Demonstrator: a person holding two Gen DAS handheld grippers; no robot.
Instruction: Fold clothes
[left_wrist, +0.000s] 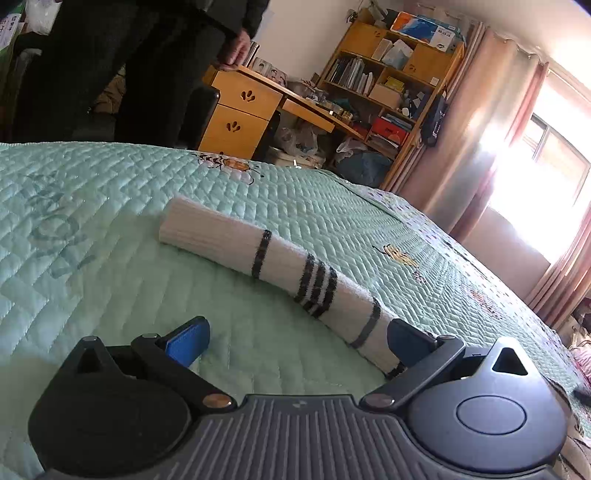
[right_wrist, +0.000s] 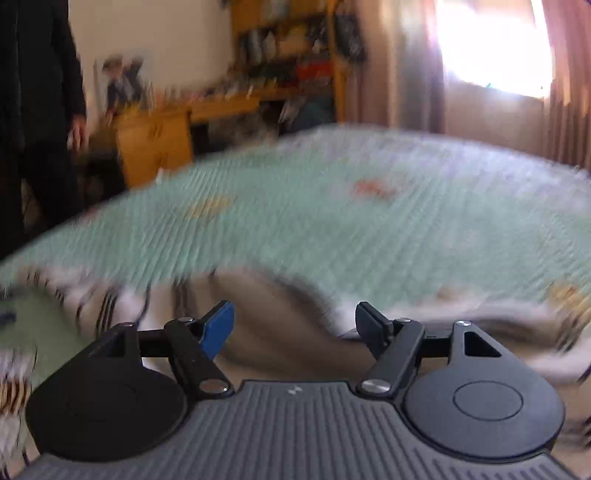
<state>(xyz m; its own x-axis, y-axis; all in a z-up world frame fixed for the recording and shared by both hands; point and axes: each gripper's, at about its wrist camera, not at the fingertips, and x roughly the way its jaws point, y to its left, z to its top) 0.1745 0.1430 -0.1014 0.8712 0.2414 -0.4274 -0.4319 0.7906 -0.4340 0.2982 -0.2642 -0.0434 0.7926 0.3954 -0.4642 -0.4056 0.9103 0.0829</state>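
Sleeve (left_wrist: 280, 269) of one striped white sweater on the green quilt (left_wrist: 110, 221), open quilt all round.
Left gripper (left_wrist: 295, 339) released, sleeve end against its right finger; right gripper (right_wrist: 293, 328) released above blurred cloth.

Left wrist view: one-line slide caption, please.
Open left claw low over a green quilt, beside a white sleeve with dark stripes.
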